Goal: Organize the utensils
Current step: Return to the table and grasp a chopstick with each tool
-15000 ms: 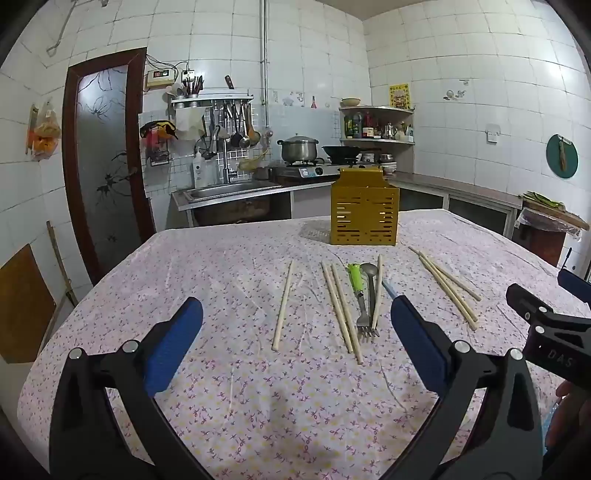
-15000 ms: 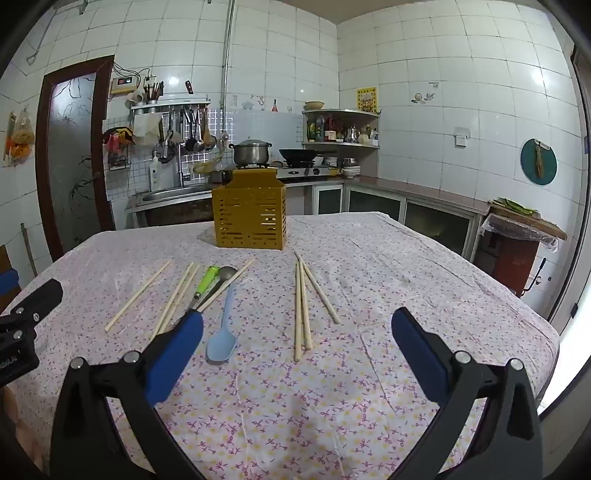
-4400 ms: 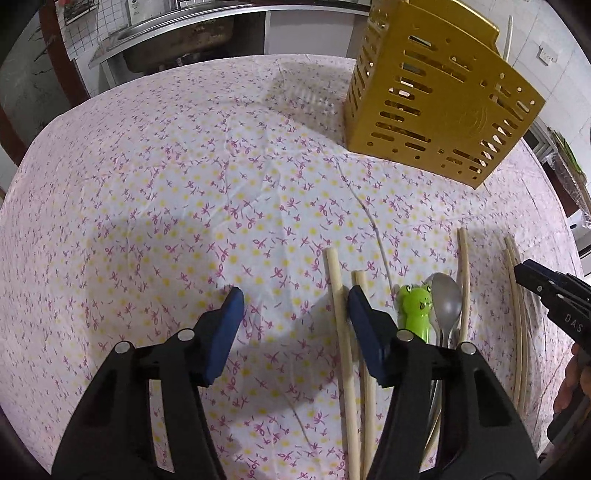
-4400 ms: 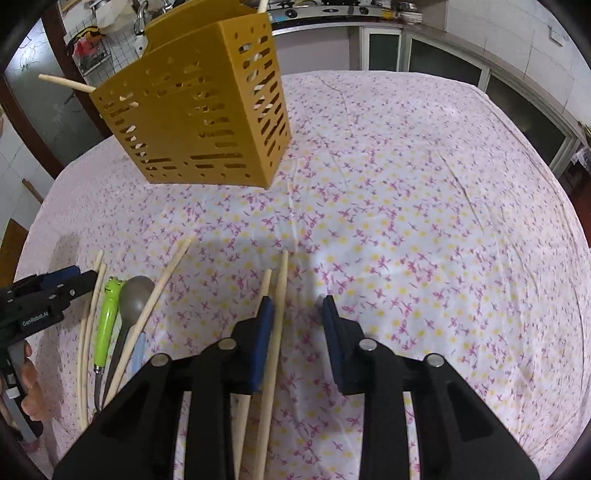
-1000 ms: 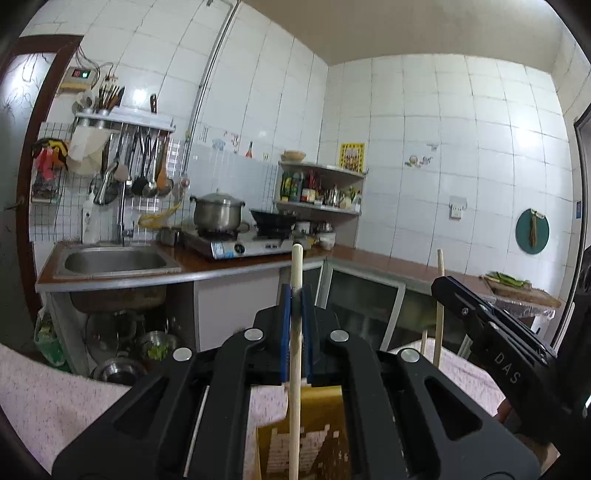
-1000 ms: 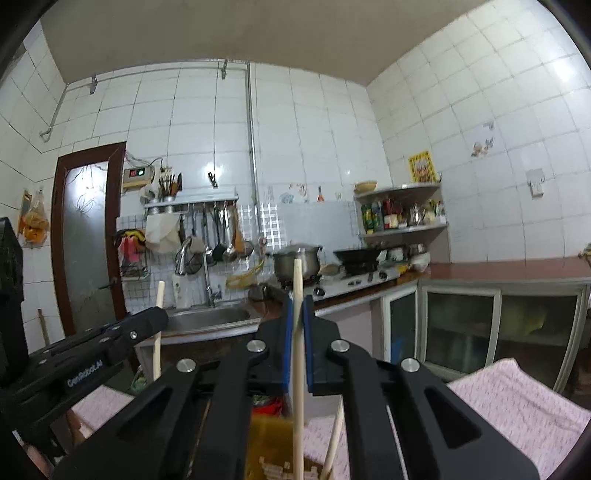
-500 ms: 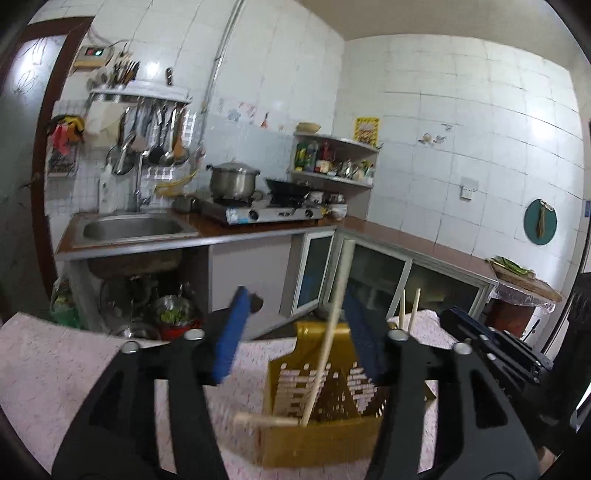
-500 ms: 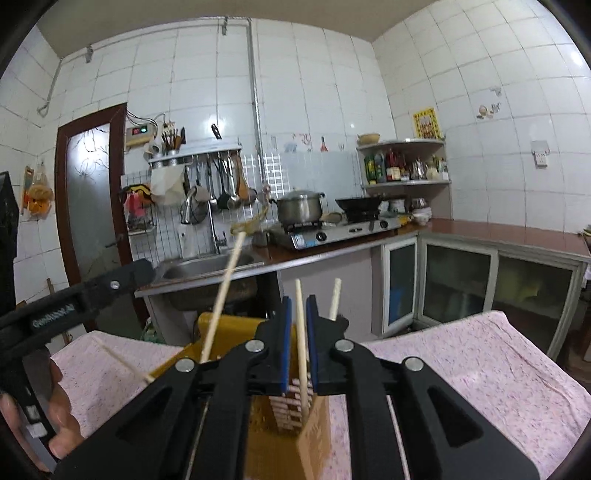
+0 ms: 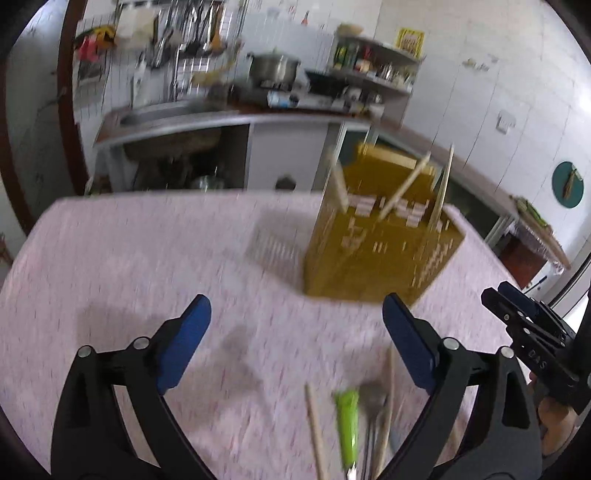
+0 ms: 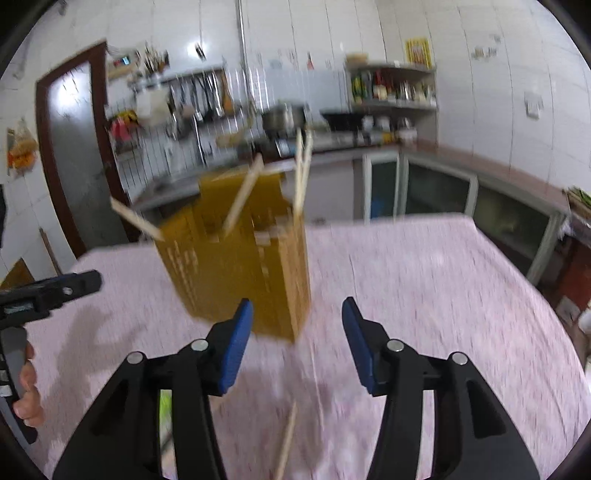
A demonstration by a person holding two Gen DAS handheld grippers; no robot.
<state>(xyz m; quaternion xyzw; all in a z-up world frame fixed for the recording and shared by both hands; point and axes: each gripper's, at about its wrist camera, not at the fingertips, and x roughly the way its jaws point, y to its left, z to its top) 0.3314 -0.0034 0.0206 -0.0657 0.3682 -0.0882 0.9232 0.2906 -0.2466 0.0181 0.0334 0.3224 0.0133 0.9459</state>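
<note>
Both claws are wide open and hold nothing: left claw (image 9: 295, 339), right claw (image 10: 297, 343). The yellow holder (image 10: 243, 266) stands mid-surface (image 10: 424, 280), chopsticks (image 10: 301, 173) inside; to its right the cloth is bare up to the edge.

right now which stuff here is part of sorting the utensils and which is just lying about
Job:
yellow holder
chopsticks in it
loose chopstick
green-handled utensil
spoon

Lying about:
pot
sink
hanging tools
shelf bottles
</note>
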